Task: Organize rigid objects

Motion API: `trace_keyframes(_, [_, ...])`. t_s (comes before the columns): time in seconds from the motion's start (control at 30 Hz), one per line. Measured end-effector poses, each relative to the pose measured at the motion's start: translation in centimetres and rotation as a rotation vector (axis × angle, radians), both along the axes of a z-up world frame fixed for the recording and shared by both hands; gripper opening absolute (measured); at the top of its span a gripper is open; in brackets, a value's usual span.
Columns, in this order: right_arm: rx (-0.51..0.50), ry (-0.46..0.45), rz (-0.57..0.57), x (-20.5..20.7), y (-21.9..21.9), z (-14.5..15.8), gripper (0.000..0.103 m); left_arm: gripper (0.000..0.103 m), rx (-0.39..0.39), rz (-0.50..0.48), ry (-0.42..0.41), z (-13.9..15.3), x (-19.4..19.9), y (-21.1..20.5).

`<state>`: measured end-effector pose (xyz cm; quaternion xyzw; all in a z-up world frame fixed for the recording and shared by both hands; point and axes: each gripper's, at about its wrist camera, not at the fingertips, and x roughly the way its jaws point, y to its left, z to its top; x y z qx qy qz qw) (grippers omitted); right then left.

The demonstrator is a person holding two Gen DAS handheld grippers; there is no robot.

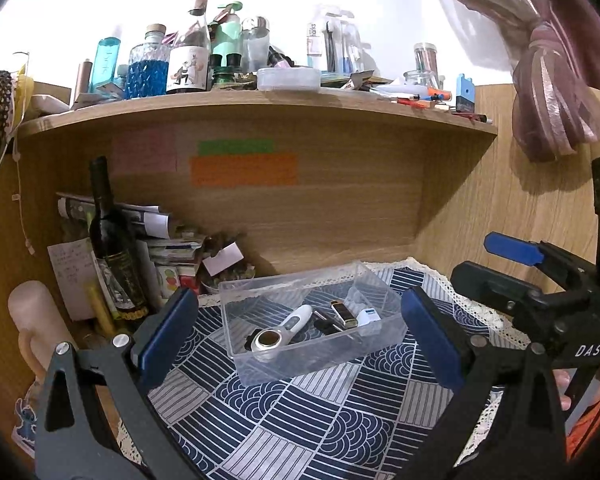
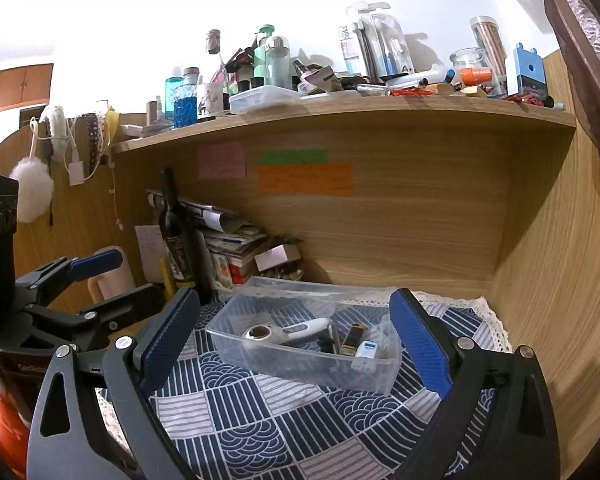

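My left gripper (image 1: pixel 300 332) has its jaws spread wide with nothing between the blue pads (image 1: pixel 168 332), hovering above the patterned cloth (image 1: pixel 300 420). My right gripper (image 2: pixel 296 340) is the same: jaws wide, empty, blue pads (image 2: pixel 418 344) flanking the view.

Straight ahead at twelve o'clock from both grippers sits the clear plastic bin (image 1: pixel 260 368), resting on the blue-and-white cloth. Inside it lie the white handheld device with a round metal head (image 1: pixel 278 330), a dark plug-like piece (image 1: pixel 326 324), a black-and-gold lighter (image 1: pixel 344 314) and a small white-and-blue box (image 1: pixel 370 316), the box toward the bin's right end. In the right wrist view the same bin (image 2: pixel 380 380) runs from about eleven to one o'clock, the device (image 2: pixel 288 332) to the left and the box (image 2: pixel 366 350) to the right.

In the left wrist view my right gripper shows at three o'clock; in the right wrist view my left gripper shows at nine o'clock.

Farther out, at ten o'clock, a dark wine bottle (image 1: pixel 110 240) stands upright beside stacked papers (image 1: pixel 168 240). At twelve o'clock, sticky notes (image 1: pixel 244 168) cling to the wooden back panel, below a cluttered shelf (image 1: pixel 260 102).
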<state>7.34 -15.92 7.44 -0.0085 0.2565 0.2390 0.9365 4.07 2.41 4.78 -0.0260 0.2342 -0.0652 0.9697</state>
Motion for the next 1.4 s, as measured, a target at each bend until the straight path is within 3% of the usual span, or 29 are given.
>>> trace_keyframes(1.4, [0.009, 0.023, -0.003, 0.13, 0.42, -0.25, 0.096, 0.103, -0.027, -0.019, 0.027, -0.29, 0.50, 0.61])
